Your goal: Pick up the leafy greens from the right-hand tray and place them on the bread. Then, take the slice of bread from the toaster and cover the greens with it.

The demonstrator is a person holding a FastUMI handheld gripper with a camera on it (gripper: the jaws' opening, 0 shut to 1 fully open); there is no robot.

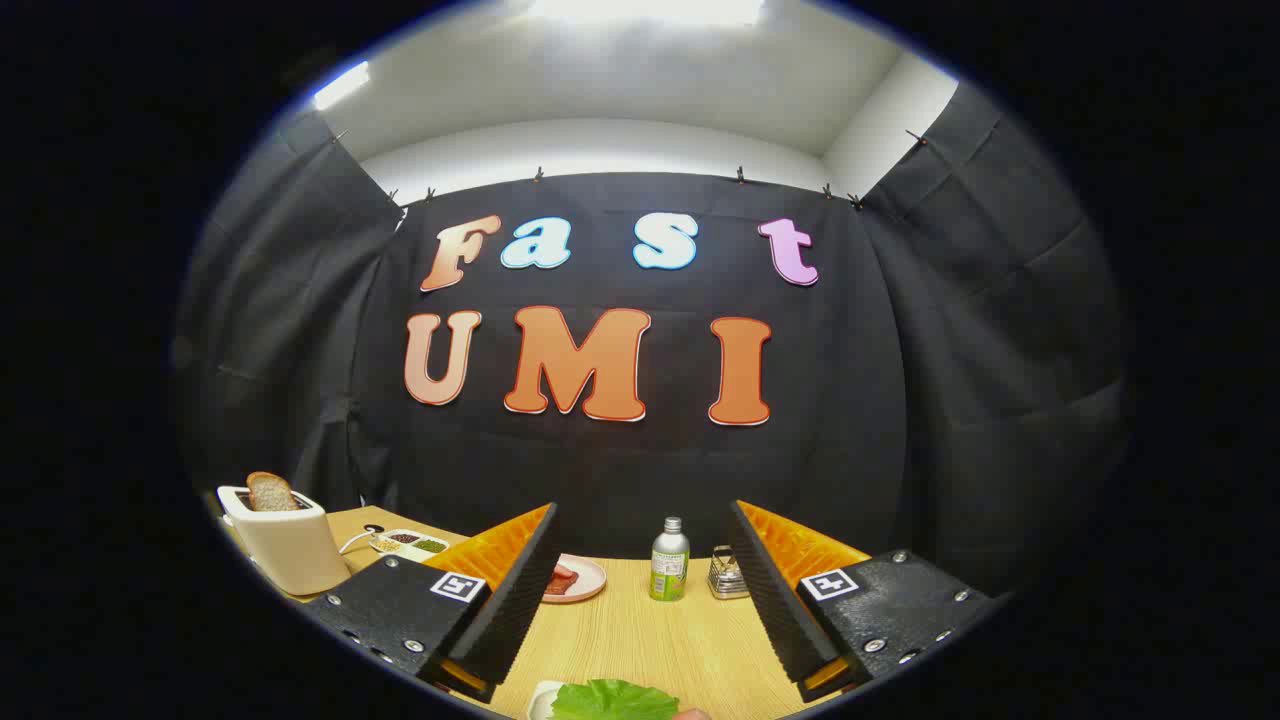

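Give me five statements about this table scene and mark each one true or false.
1. A slice of bread stands up out of the toaster. True.
2. The gripper is shut on the leafy greens. False: its fingers stand wide apart with nothing between them, and the greens lie below, near the fingers' base.
3. A bottle stands on the table beyond the fingers, in the gap between them. True.
4. The pink plate lies on top of the toaster. False: it lies on the table, beside the bottle, partly behind one finger.
5. The toaster's slot holds nothing. False: the bread sits in it.
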